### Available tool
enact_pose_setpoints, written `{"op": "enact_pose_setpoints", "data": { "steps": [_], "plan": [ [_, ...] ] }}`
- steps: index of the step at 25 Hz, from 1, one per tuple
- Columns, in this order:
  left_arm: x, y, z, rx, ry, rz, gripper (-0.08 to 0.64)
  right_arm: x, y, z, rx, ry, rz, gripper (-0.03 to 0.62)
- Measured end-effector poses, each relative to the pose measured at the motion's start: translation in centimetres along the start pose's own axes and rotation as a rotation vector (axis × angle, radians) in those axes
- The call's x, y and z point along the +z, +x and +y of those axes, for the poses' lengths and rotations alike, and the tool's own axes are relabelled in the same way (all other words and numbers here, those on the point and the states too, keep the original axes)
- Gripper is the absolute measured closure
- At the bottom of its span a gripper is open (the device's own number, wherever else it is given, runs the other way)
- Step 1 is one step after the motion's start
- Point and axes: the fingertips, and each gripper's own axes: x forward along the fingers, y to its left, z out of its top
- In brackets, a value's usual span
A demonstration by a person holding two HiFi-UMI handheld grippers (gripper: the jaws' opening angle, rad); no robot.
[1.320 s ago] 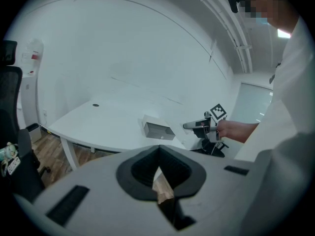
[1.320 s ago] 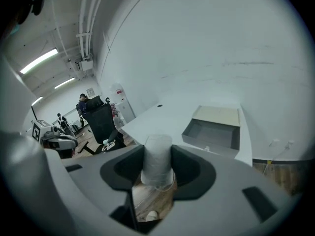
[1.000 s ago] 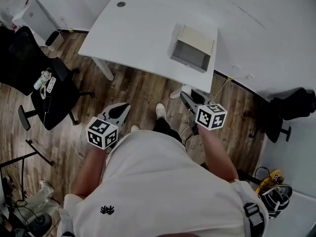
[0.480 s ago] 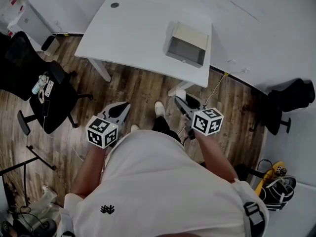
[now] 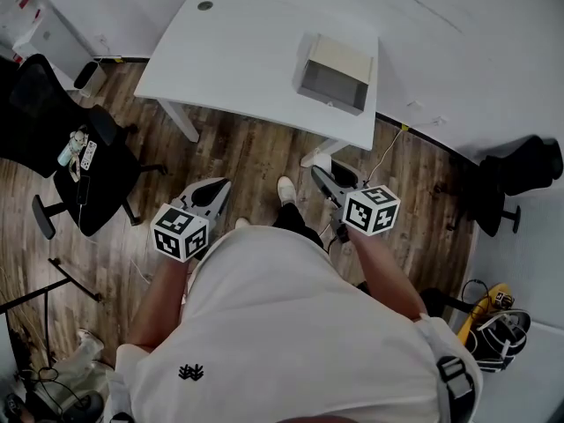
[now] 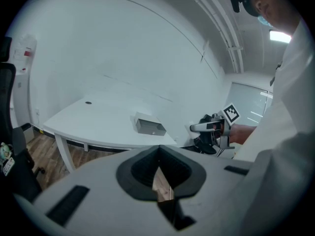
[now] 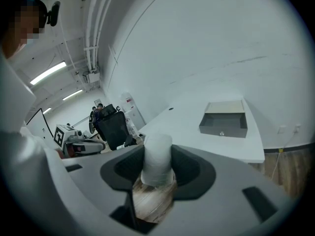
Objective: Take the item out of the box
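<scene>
A grey box with its pale lid flipped back stands on the white table; its inside looks bare. I stand on the wood floor, back from the table. My right gripper hangs at waist height, shut on a white cylindrical item that fills the gap between its pads. My left gripper hangs at the other side, its jaws shut with nothing between them. From the left gripper view the right gripper shows off to the side.
A black office chair with small things on its seat stands at the left, another black chair at the right. A small bin sits by the wall. Yellow gear and cables lie at the lower right.
The table and box have slid a little up and left in the head view. Both grippers hang much as before, the right one still holding the white item.
</scene>
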Motion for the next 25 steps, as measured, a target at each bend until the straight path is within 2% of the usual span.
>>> {"op": "enact_pose_setpoints", "data": {
  "steps": [25],
  "plan": [
    [-0.5, -0.5, 0.5, 0.016, -0.038, 0.009, 0.553, 3.3, 0.1, -1.6, -0.036, -0.026, -0.043, 0.417]
  ]
}}
